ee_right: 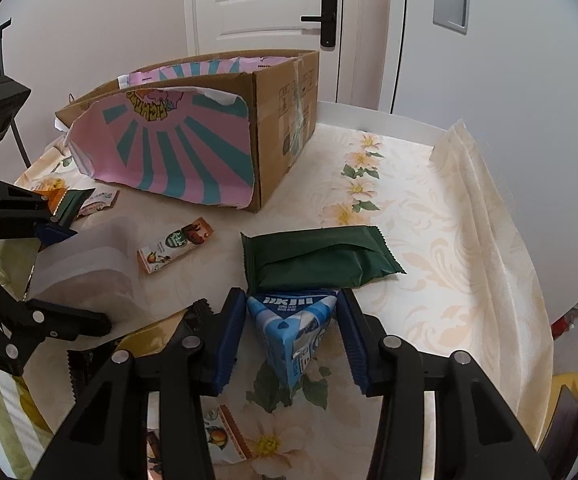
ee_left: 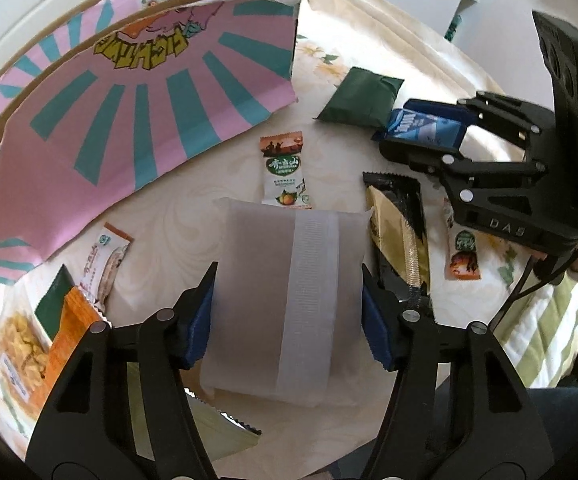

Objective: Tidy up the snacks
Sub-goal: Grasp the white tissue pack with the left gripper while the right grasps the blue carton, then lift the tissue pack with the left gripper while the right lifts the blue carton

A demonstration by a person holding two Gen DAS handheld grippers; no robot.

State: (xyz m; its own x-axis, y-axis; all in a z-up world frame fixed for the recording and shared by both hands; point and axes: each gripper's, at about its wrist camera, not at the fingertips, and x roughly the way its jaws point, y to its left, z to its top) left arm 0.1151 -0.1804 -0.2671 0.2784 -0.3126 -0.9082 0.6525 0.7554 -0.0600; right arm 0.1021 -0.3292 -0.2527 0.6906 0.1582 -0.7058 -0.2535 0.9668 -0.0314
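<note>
Looking along the left wrist view, the left gripper [ee_left: 289, 316] has its jaws closed onto the sides of a frosted white pouch [ee_left: 289, 292], whose long axis runs straight ahead, away from the jaws. The cardboard box [ee_left: 137, 92] with its pink-and-teal liner lies ahead and to the left on the bench [ee_left: 193, 216], so this hand looks the nearer one to it. A green-and-white sachet [ee_left: 285, 170] lies just beyond the pouch.

From the right wrist view, the right gripper [ee_right: 291, 336] has its jaws closed on a blue-and-white triangular carton [ee_right: 293, 328]. A dark green packet [ee_right: 317, 258] lies directly ahead, crosswise. The box [ee_right: 217, 132] stands beyond, ahead-left, open side up.
</note>
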